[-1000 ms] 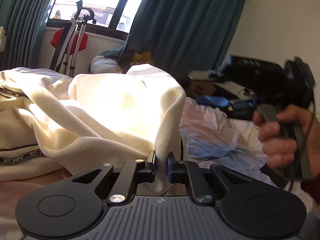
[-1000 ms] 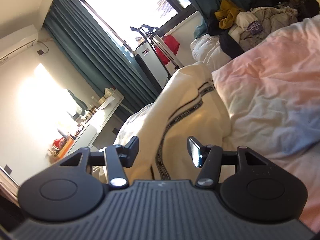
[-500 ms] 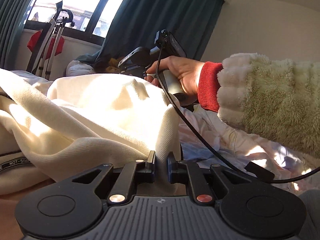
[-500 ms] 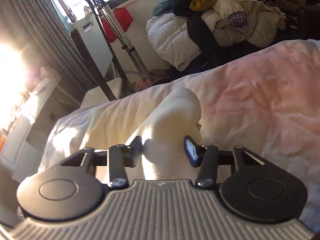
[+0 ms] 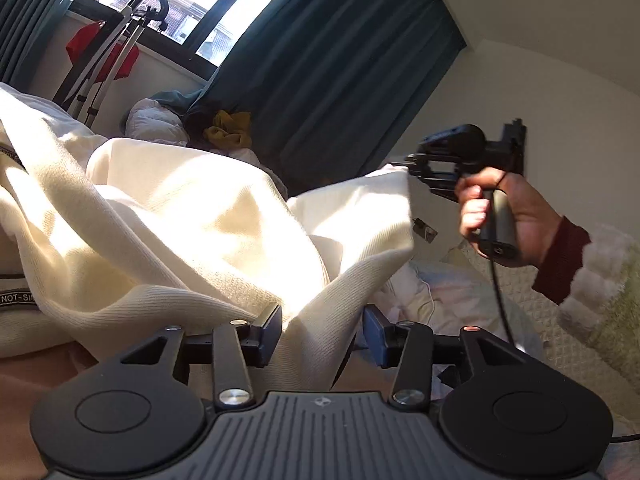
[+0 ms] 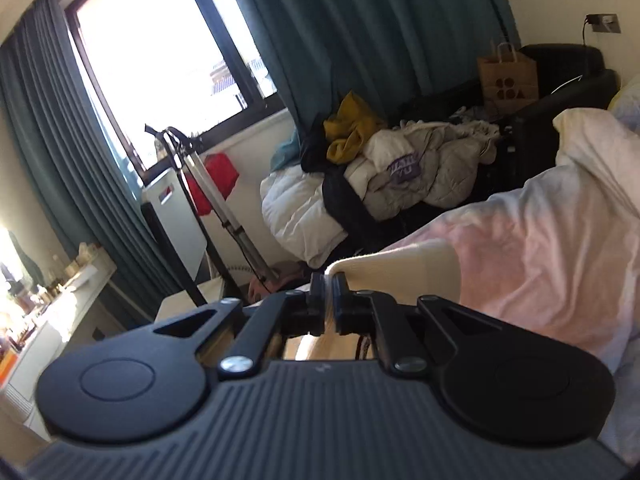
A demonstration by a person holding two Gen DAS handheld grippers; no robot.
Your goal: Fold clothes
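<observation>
Left wrist view: my left gripper [image 5: 322,330], clamped on the cream garment [image 5: 192,220] 0.5 s ago, now stands open with cloth lying loose between. Right wrist view: my right gripper [image 6: 329,294], open before, now pinches a garment edge above the bed [image 6: 540,264], so I judge the hold changes sides.

Bright sun comes in through a big window [image 6: 160,60] at the upper left. Dark teal curtains [image 6: 360,28] hang on both sides of it. The walls [image 5: 560,60] are plain and pale. Under the window, near the middle, sits a heap of clothes [image 6: 380,160]. A brown paper bag [image 6: 507,76] stands on a dark chair [image 6: 568,76] at the upper right. A bed with pink sheets [image 6: 540,248] fills the lower right.
</observation>
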